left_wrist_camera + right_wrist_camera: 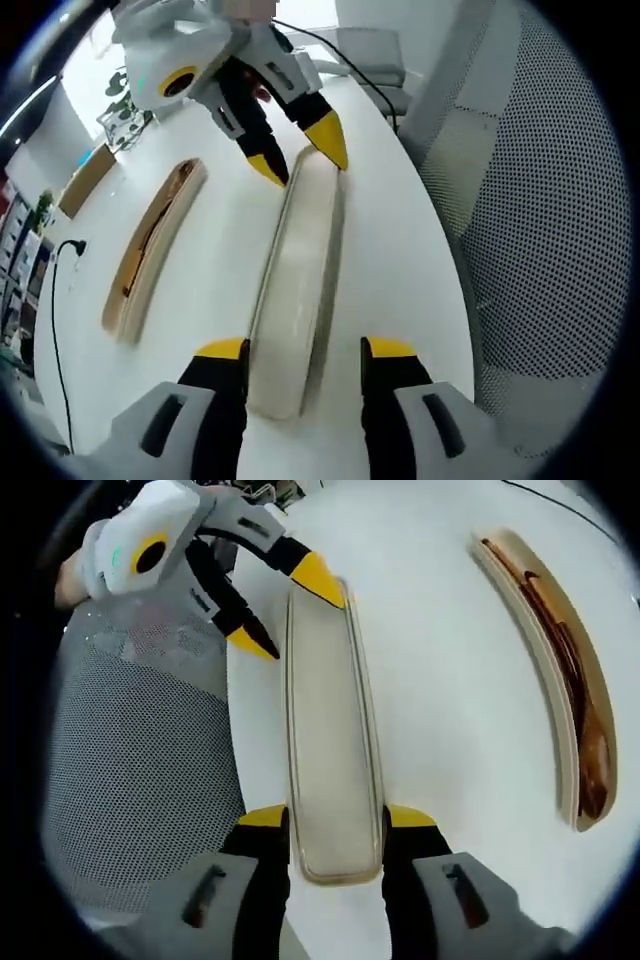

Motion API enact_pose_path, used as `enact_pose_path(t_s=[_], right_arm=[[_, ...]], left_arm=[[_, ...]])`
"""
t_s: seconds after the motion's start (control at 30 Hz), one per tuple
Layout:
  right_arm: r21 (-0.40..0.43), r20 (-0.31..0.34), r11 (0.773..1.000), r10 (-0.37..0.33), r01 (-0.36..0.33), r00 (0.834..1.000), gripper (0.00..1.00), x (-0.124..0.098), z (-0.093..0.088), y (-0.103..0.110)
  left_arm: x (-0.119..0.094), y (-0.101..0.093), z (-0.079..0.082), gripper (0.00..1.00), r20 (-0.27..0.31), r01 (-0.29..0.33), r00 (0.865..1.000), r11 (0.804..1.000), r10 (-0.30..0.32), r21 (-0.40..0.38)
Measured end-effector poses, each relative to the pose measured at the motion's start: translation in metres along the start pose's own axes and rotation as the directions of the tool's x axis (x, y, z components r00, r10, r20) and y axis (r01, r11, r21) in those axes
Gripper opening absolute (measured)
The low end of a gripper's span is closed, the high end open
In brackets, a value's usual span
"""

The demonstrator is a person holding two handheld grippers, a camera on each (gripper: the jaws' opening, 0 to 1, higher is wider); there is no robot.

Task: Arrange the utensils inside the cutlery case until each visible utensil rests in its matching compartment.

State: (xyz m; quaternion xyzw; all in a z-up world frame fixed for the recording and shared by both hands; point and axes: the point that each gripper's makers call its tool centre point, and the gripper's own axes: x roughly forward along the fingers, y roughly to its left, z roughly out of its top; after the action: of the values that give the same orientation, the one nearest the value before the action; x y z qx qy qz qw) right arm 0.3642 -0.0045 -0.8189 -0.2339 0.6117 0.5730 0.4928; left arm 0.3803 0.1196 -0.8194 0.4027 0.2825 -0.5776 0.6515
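The cutlery case, brown utensils lodged inside, is seen on the white table beside its lid, straddled endwise by both parted grippers, mesh chair alongside.

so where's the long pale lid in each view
Left gripper view: the pale lid runs up the middle, near end between the left tool, far end between the right tool's tips.
Right gripper view: the pale lid runs up the centre, near end between the right tool, far end at the left tool.
Shared landmark: the open case with brown utensils on the white table, left of the lid in the left view, right of it in the right view.
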Motion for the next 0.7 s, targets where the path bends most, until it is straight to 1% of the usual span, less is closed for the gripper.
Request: enact_pose_path(t_s=[0.03, 0.1, 0.13, 0.17, 0.2, 0.23, 0.37, 0.4, 0.43, 0.47, 0.53, 0.7], right_arm=[[0.003, -0.013, 1.000, 0.018, -0.018, 1.000, 0.33, 0.0007, -0.0032, 0.0032], [0.011, -0.007, 1.000, 0.027, -0.027, 1.000, 0.33, 0.0003, -0.0046, 0.0032], [0.039, -0.017, 0.998, 0.044, -0.043, 0.999, 0.33, 0.0007, -0.0072, 0.0054], [0.050, -0.014, 0.997, 0.059, -0.058, 0.998, 0.33, 0.0007, -0.0077, 0.0070], [0.057, -0.015, 0.996, 0.070, -0.069, 0.997, 0.33, 0.0010, -0.0083, 0.0092], [0.050, -0.018, 0.996, 0.070, -0.069, 0.997, 0.33, 0.0003, -0.0095, 0.0089], [0.041, -0.008, 0.997, 0.067, -0.066, 0.998, 0.34, 0.0000, -0.0089, 0.0091], [0.037, -0.009, 0.997, 0.066, -0.066, 0.998, 0.34, 0.0002, -0.0088, 0.0090], [0.032, -0.010, 0.997, 0.066, -0.065, 0.998, 0.34, 0.0000, -0.0086, 0.0091], [0.033, -0.011, 0.997, 0.065, -0.065, 0.998, 0.34, 0.0005, -0.0085, 0.0087], [0.031, -0.014, 0.998, 0.062, -0.062, 0.998, 0.34, 0.0004, -0.0085, 0.0096], [0.017, -0.005, 0.998, 0.056, -0.056, 0.998, 0.34, 0.0000, -0.0090, 0.0097]], left_arm=[[0.0003, 0.0000, 0.0005, 0.42, 0.002, 0.000, 1.000, 1.000, 0.000, 0.004], [0.0010, 0.0004, 0.0015, 0.38, 0.004, 0.001, 1.000, 1.000, -0.001, 0.021], [0.0012, 0.0003, 0.0000, 0.34, -0.008, 0.002, 1.000, 0.999, -0.001, 0.054], [0.0013, 0.0009, -0.0001, 0.28, -0.013, -0.001, 1.000, 0.997, 0.002, 0.082], [0.0016, 0.0013, -0.0020, 0.24, -0.023, -0.003, 1.000, 0.995, 0.006, 0.099], [0.0019, 0.0022, -0.0019, 0.23, -0.017, -0.012, 1.000, 0.994, 0.014, 0.112], [0.0012, 0.0010, -0.0017, 0.22, -0.016, -0.007, 1.000, 0.996, 0.008, 0.085], [0.0014, 0.0013, -0.0020, 0.20, -0.018, -0.009, 1.000, 0.996, 0.011, 0.089], [0.0008, 0.0030, -0.0054, 0.19, -0.038, -0.012, 0.999, 0.992, 0.017, 0.122], [0.0012, 0.0023, -0.0031, 0.19, -0.024, -0.010, 1.000, 0.992, 0.013, 0.129], [0.0011, 0.0034, -0.0034, 0.19, -0.030, -0.012, 0.999, 0.993, 0.015, 0.115], [0.0014, 0.0031, -0.0032, 0.19, -0.031, -0.010, 0.999, 0.992, 0.014, 0.122]])
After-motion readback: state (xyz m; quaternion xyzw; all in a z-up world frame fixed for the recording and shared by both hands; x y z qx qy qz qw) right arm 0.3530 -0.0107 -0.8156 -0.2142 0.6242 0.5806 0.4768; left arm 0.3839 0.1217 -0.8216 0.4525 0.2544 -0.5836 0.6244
